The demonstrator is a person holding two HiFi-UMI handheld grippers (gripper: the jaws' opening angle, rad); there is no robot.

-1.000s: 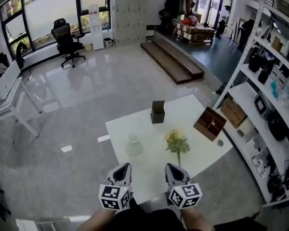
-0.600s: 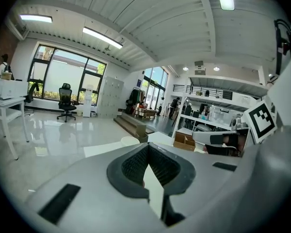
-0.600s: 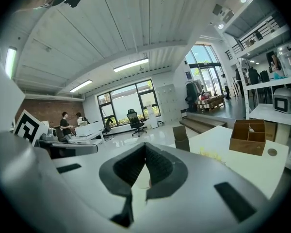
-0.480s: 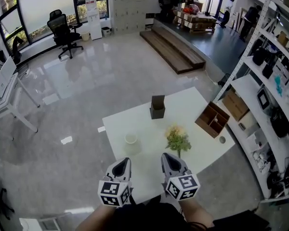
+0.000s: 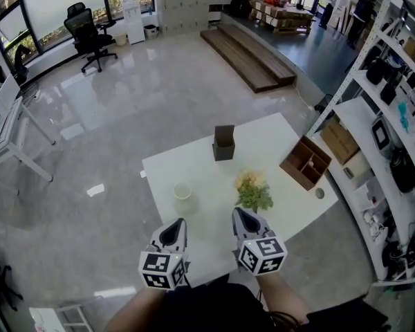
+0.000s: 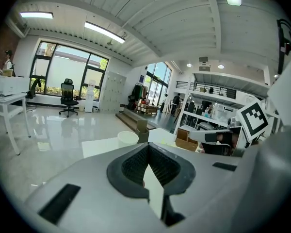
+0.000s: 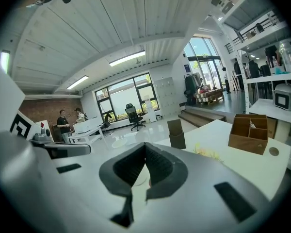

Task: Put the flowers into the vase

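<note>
Two tools, the left gripper point(image 5: 174, 235) and right gripper point(image 5: 243, 220), have advanced at the table's point(image 5: 277, 144) near edge, jaws closed and empty; the flowers point(image 5: 252, 191) lie mid-table beside the vase point(image 5: 182, 191), not yet grasped.

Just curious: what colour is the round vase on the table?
The round vase is white, clearest in the head view.
</note>
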